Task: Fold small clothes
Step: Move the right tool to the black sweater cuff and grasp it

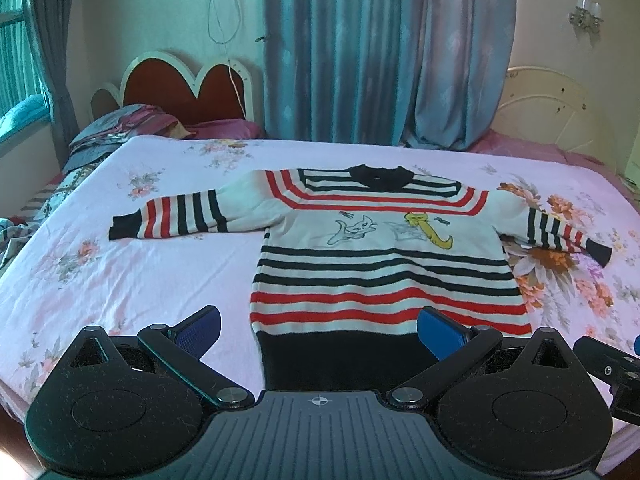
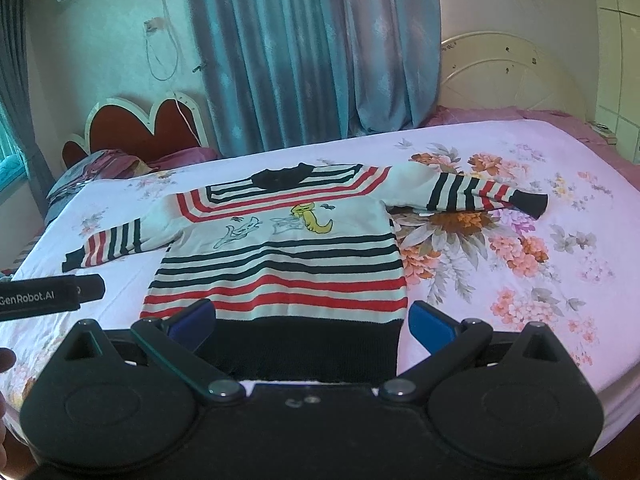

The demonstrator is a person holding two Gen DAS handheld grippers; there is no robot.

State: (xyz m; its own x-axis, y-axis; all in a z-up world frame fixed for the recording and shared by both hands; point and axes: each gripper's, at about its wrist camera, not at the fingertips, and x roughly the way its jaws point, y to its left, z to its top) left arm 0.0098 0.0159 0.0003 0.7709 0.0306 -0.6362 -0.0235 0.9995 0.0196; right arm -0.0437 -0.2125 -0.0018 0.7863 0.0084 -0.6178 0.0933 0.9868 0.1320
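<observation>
Striped child's sweater lay flat, front up, on the floral pink bedsheet, both sleeves spread out, dark collar at 12 o'clock, dark hem band toward the cameras at 6 o'clock. Cat drawings sat on the white chest panel, yellow one toward 2 o'clock of the grey one. In the left wrist view the left gripper was wide open, blue pads spread apart, hovering at the hem; the left pad was over bare sheet just beside the hem's left corner, the right pad over the hem's right part. Cannot tell if the pads touched the fabric. In the right wrist view the right gripper was also wide open, its fingers straddling the hem's right half, right pad just past the hem's right corner over the sheet. Sweater there ran toward 12 o'clock, one sleeve out at 2 o'clock, the other at 9. A black bar printed GenRobot.AI showed at 9 o'clock. Blue curtains hung behind the bed at 12 o'clock, red scalloped headboard at 10 o'clock, cream headboard at 2 o'clock.
</observation>
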